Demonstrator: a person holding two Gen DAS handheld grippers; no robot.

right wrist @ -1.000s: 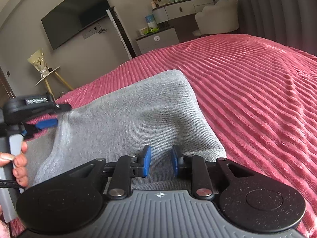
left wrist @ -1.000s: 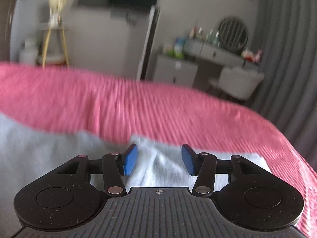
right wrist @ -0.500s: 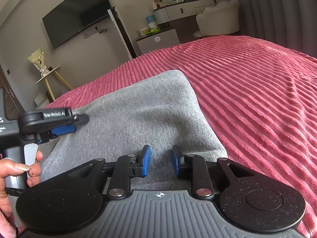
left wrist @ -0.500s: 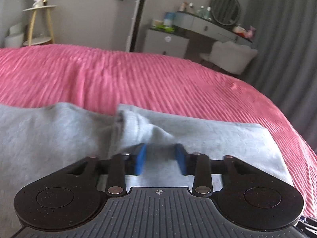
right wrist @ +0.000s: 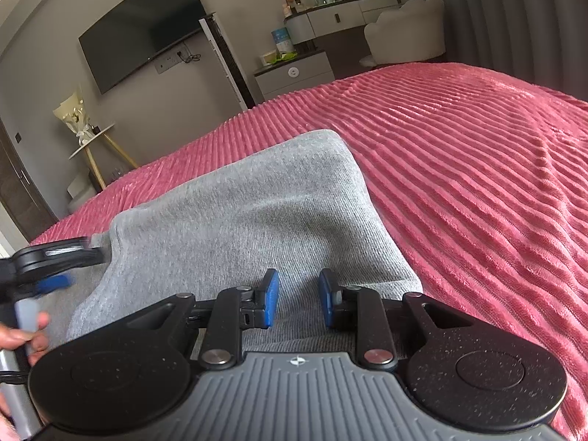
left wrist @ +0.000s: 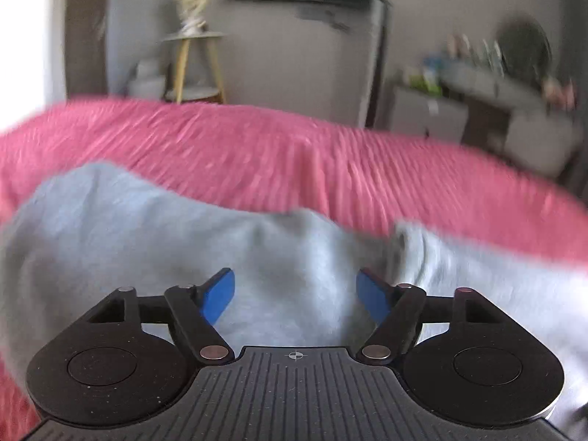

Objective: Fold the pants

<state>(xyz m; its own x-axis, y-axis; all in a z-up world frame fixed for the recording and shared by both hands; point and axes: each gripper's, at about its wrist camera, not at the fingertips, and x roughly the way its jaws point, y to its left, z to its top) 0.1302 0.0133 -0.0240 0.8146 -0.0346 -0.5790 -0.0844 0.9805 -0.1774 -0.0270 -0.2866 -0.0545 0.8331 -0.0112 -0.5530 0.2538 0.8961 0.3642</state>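
Note:
The grey pants lie folded on the pink ribbed bedspread. In the left wrist view the pants fill the lower frame, blurred by motion. My left gripper is open just above the cloth, holding nothing. It also shows at the left edge of the right wrist view, at the pants' left fold. My right gripper sits low over the near edge of the pants, jaws a small gap apart with grey cloth between them; whether the pads pinch it is unclear.
The bedspread stretches far and right. Beyond the bed stand a side table with a bouquet, a wall TV, a dresser and a white chair. Grey curtains hang at right.
My left gripper has opened wide, let go of the cloth ridge and swung left. My right gripper has stayed put.

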